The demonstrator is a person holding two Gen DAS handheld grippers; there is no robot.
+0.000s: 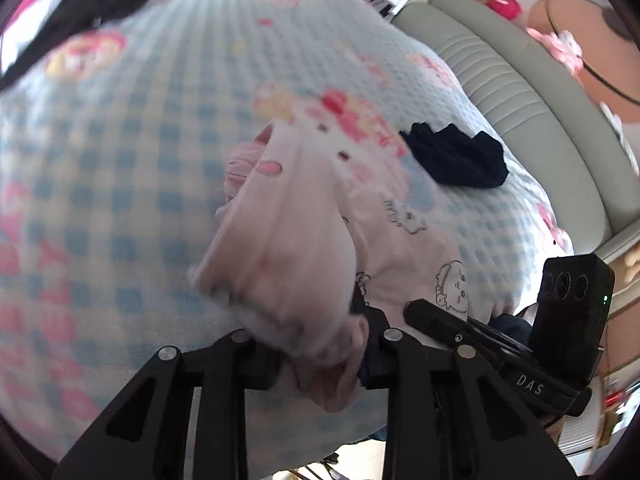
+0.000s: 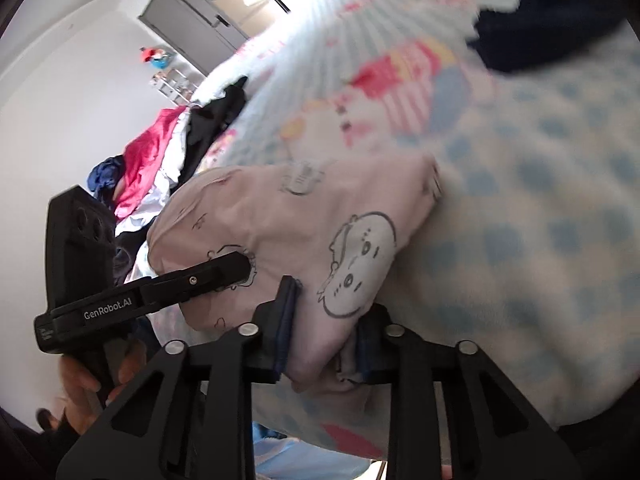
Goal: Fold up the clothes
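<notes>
Both the left gripper [image 1: 320,354] and the right gripper [image 2: 326,338] are closed on the pink garment [image 2: 288,216], which sits bunched at the centre of the frame on the checked blanket [image 1: 132,168], so folding seems unfinished, with a clothes pile [image 2: 152,160] at left.

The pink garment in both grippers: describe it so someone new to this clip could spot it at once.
Start from the blue-and-white checked blanket with red cartoon prints that covers the bed. At its near edge lies the pale pink garment, bunched, pinched by both the left gripper and the right gripper. Unlike the dark garment beyond it, it is light pink with black line-drawn cartoon faces.
</notes>
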